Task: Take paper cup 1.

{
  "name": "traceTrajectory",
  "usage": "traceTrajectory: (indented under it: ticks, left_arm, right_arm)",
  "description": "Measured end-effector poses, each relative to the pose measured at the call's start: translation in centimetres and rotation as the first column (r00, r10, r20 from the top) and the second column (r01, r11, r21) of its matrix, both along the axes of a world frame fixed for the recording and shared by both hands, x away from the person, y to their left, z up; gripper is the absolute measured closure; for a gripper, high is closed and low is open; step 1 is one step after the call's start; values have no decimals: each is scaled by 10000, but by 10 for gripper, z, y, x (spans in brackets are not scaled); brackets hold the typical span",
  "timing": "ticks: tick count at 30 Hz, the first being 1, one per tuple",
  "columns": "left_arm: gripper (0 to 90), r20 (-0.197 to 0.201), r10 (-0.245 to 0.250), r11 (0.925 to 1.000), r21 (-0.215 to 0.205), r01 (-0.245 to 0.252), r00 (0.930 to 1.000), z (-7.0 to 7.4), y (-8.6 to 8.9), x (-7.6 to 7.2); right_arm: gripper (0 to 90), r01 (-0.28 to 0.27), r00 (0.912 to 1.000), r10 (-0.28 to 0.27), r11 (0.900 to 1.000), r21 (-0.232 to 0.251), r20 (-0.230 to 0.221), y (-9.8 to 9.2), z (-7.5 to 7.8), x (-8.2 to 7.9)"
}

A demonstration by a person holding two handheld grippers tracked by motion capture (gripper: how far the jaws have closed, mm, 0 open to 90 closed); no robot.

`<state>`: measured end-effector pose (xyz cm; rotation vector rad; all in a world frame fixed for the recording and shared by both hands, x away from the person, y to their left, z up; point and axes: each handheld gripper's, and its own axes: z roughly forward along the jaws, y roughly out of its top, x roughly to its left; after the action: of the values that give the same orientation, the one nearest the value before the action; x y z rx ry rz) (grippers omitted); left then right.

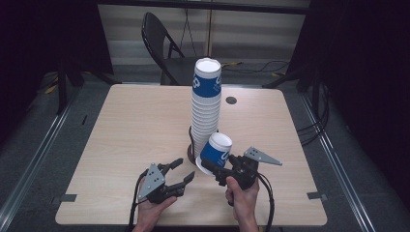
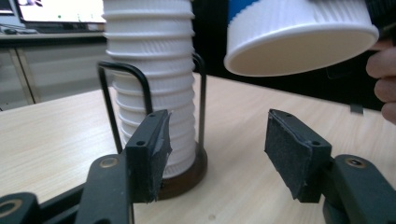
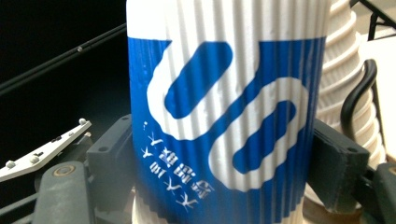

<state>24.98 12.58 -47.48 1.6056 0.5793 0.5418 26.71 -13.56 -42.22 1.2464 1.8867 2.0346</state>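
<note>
A tall stack of ribbed white-and-blue paper cups [image 1: 206,104] stands upside down in a black wire holder on a dark round base [image 2: 184,179] at the table's middle. My right gripper [image 1: 216,166] is shut on a single blue-and-white cup [image 1: 216,149], held tilted beside the stack's foot. In the right gripper view that cup [image 3: 224,116] sits between the two jaws, with the stack [image 3: 348,74] just behind it. My left gripper [image 1: 180,171] is open with nothing in it, left of the base. Its pads [image 2: 289,154] frame the stack [image 2: 152,79], and the held cup [image 2: 299,39] hangs above.
The light wooden table [image 1: 125,130] has a small round cable hole [image 1: 231,100] at the back right. A dark folding chair [image 1: 162,43] stands behind the table. Metal floor rails [image 1: 34,159] run along both sides.
</note>
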Motion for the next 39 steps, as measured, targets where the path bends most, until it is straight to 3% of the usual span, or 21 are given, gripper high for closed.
traceTrajectory:
  ticks: [3,9,18,22,28,29,31,32,33,35,38,39]
  left_arm:
    - [409,1,-99,9998,-181,99,10000,0,-3,-1]
    - [350,-5,-418,9945,-963,416,9991,-2,-7,-1]
    - [287,116,-423,9910,-1264,434,9990,-5,-15,-4]
    - [378,341,-398,9889,-1418,442,9986,-6,-16,-5]
    - [484,636,-449,9839,-1702,551,9970,-6,-19,-4]
    - [487,780,-272,9842,-1722,403,9966,-6,-21,-3]
    - [510,797,-200,9815,-1881,348,9966,-6,-22,-2]
    - [542,581,-123,9744,-2234,250,9982,-8,-25,2]
    - [572,581,-123,9744,-2234,250,9982,-8,-25,2]
    - [612,948,24,9820,-1882,156,9955,-6,-31,2]
    - [709,895,232,9822,-1879,-60,9957,-5,-31,3]
    - [743,695,244,9765,-2151,-89,9973,-6,-29,6]
  right_arm:
    - [213,-67,9997,74,9996,280,-253,1,-6,-2]
    - [213,-196,9967,268,9954,940,-765,5,-18,-7]
    - [213,-287,9898,518,9850,1703,-1330,8,-28,-10]
    - [213,-373,9845,721,9768,2107,-1600,10,-32,-11]
    - [212,-611,9805,982,9756,2110,-1703,15,-34,-12]
    - [212,-633,9803,1005,9754,2114,-1702,16,-34,-12]
    - [212,-652,9792,1030,9755,2101,-1748,18,-34,-13]
    - [212,-593,9794,966,9770,2048,-1773,19,-34,-14]
    - [212,-606,9790,985,9766,2064,-1785,20,-35,-14]
    - [212,-649,9780,1030,9767,2044,-1816,22,-35,-14]
    - [208,-605,9788,944,9811,1837,-1816,22,-34,-15]
    - [206,-585,9794,911,9821,1788,-1801,22,-33,-15]
